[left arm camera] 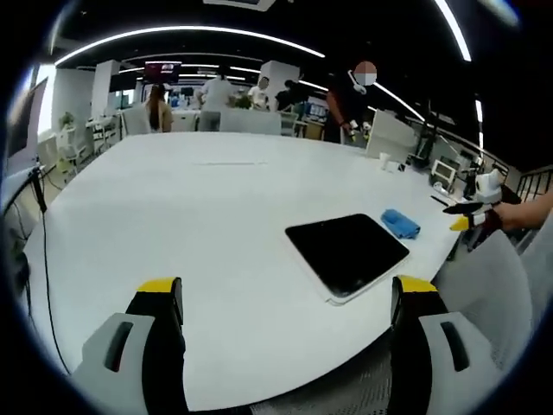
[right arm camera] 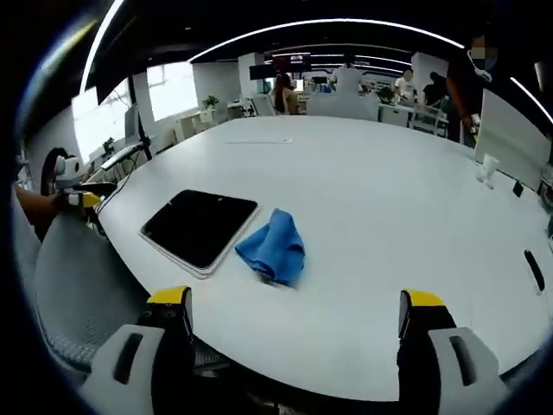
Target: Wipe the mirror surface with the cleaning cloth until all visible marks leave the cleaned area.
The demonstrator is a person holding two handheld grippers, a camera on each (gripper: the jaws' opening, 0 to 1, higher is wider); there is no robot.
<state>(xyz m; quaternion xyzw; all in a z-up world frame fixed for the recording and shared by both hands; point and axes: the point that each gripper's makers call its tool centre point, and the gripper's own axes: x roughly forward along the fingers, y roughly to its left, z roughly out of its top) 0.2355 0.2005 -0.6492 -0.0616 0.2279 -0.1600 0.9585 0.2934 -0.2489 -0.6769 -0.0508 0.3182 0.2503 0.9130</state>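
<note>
A dark rectangular mirror lies flat near the edge of the white worktop. The crumpled blue cleaning cloth rests on the worktop just beside it. The left tongs hang spread wide and empty over the near edge; the right tongs likewise gape apart, holding nothing, short of the cloth. People stand at desks well behind.

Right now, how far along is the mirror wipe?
Done: nothing visible yet. The mirror lies flat near the white table's edge, and the blue cleaning cloth sits crumpled beside it, ungripped. In hand: nothing; the left gripper and right gripper both hang open short of the table. Left: pick up the cloth, wipe the mirror. Marks can't be made out.
</note>
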